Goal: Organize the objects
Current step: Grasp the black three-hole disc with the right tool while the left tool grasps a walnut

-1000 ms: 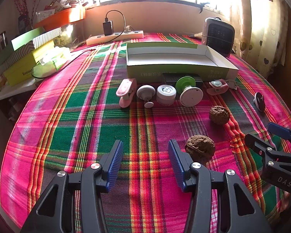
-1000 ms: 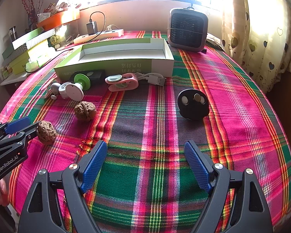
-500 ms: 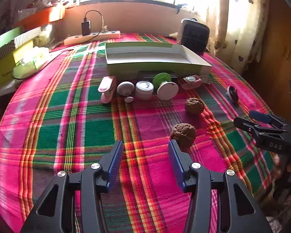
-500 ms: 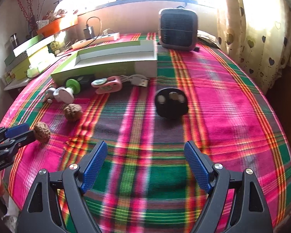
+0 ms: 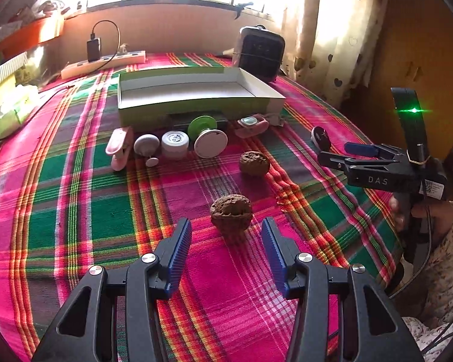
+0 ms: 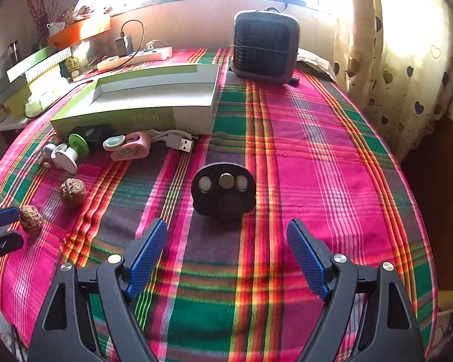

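My left gripper (image 5: 226, 238) is open, with a brown walnut (image 5: 231, 211) on the plaid cloth just ahead between its fingertips. A second walnut (image 5: 254, 163) lies farther off. My right gripper (image 6: 226, 241) is open and empty; a black round holder (image 6: 223, 191) with three small discs stands just ahead of it. The right gripper also shows in the left wrist view (image 5: 344, 154). An open green and white box (image 5: 196, 93) sits at the back. Small items lie in front of it: a pink clip (image 5: 119, 147), a white jar (image 5: 174, 144), a green and white spool (image 5: 207, 134).
A black fan heater (image 6: 264, 48) stands at the back right. A power strip (image 5: 102, 63) with a charger lies at the back left. Green boxes (image 6: 33, 72) stack at the far left. A USB cable (image 6: 178, 141) lies by the box. A curtain (image 6: 401, 60) hangs right.
My left gripper has swung right so the near walnut now sits centred between its fingers. My right gripper has moved forward toward the black holder, which now sits centred and closer.
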